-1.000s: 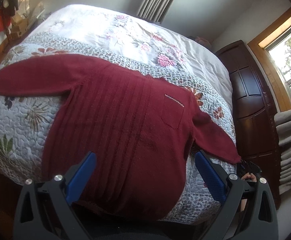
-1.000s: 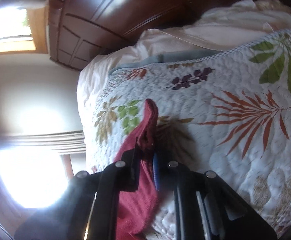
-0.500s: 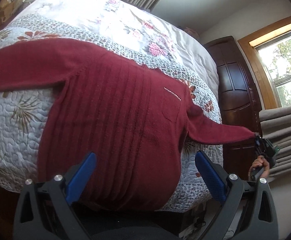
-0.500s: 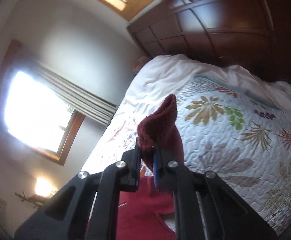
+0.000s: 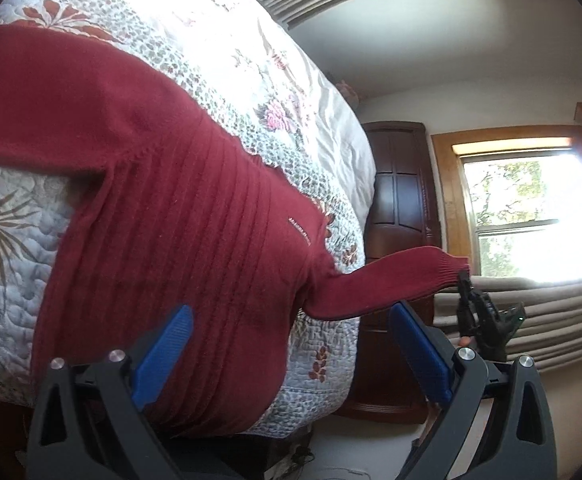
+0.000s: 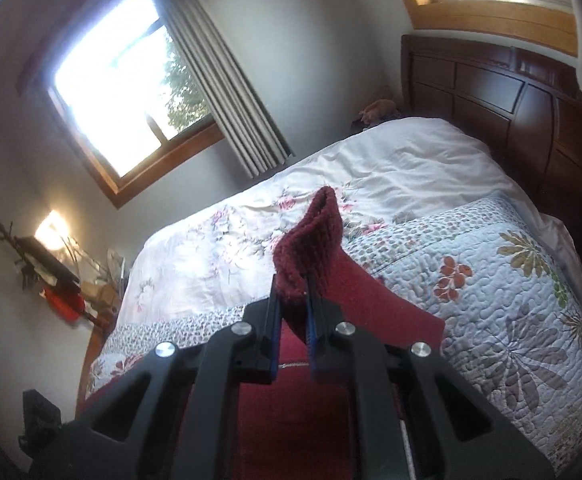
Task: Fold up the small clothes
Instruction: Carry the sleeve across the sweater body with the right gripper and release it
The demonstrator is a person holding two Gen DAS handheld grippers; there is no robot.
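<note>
- Lying flat on the bed (image 5: 311, 92), the red sweater (image 5: 195, 240) covers its near edge.
- Right gripper (image 6: 292, 312) pinches the sleeve cuff (image 6: 311, 240), raised off the bed.
- Left gripper (image 5: 291, 344) gapes wide, empty, above the sweater's hem.

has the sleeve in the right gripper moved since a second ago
Yes. The sleeve, shut in the right gripper, has lifted off the quilt and now stretches out past the bed's edge toward the window.

The red sweater (image 5: 195, 216) has a small pale line of lettering on its chest, but the letters are too small to read.
</note>
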